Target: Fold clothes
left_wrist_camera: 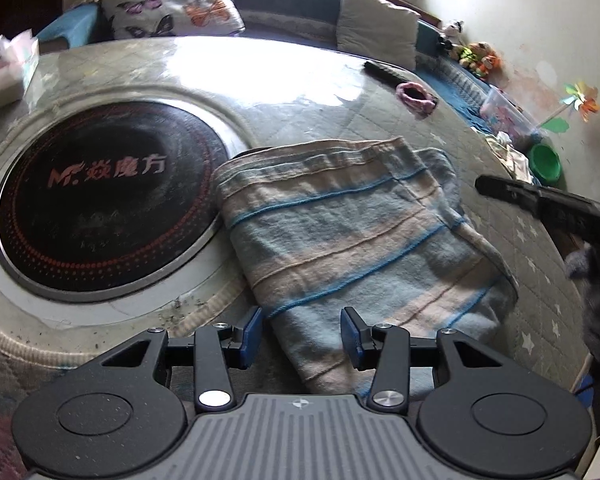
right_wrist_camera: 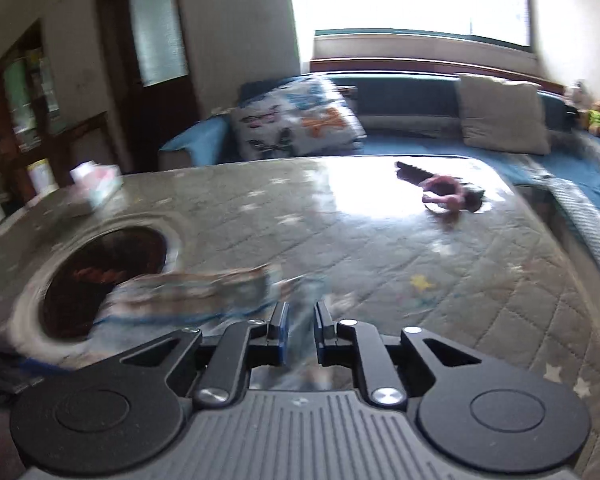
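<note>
A folded blue and beige striped garment (left_wrist_camera: 340, 232) lies on the quilted table, its left edge over the rim of the black round cooktop (left_wrist_camera: 108, 200). My left gripper (left_wrist_camera: 302, 336) is open just above the garment's near edge, holding nothing. In the left wrist view the right gripper (left_wrist_camera: 496, 188) shows as a dark finger beside the garment's right edge. In the right wrist view my right gripper (right_wrist_camera: 301, 332) has its jaws a narrow gap apart with a blurred bit of the garment (right_wrist_camera: 196, 292) showing between them; whether it grips the cloth is unclear.
A tissue pack (left_wrist_camera: 14, 68) sits at the table's far left. A pink hair tie (left_wrist_camera: 416, 98) and a dark comb (left_wrist_camera: 384, 72) lie at the far right. Cushions (left_wrist_camera: 172, 4) and a bench stand behind the table. A green bowl (left_wrist_camera: 544, 162) sits right.
</note>
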